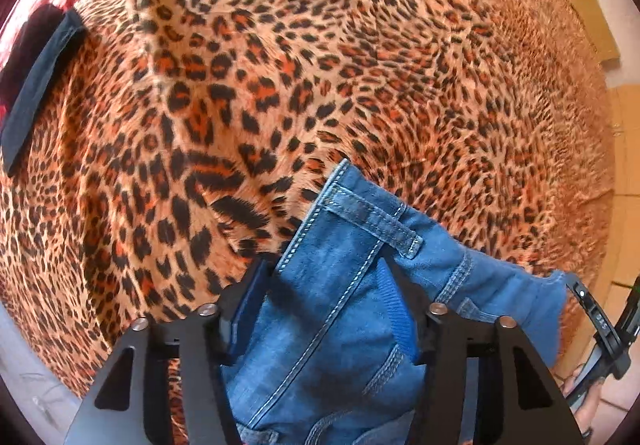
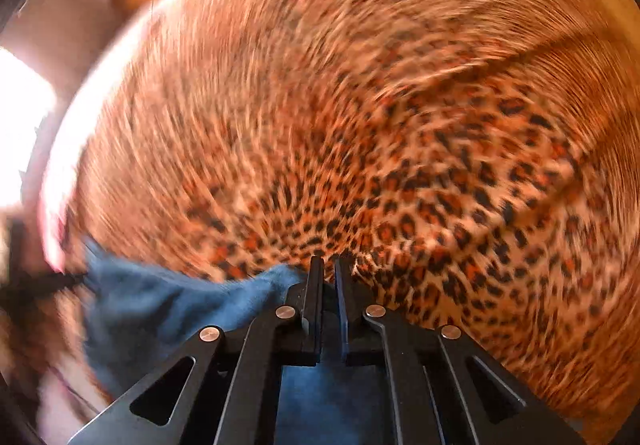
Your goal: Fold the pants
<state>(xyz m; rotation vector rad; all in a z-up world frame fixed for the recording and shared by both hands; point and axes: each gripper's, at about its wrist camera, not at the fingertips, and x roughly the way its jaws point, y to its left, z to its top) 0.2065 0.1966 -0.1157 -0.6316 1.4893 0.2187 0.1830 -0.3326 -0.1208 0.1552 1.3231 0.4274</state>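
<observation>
Leopard-print bedspread point(image 1: 320, 65); blue jeans point(image 1: 340, 325) lifted above it.
Waistband is clamped in left gripper point(image 1: 324, 277); right gripper point(image 2: 329, 277) is closed on denim edge.

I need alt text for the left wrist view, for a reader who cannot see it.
The left gripper holds the waistband of blue jeans between its two black fingers, above a leopard-print cover. A belt loop shows on the denim, and a dark folded cloth lies at the far left.

Both wrist cameras look steeply down, close over the leopard-print spread point(image 1: 320, 65) (right view blurred), sharing the jeans point(image 1: 332, 325).
</observation>
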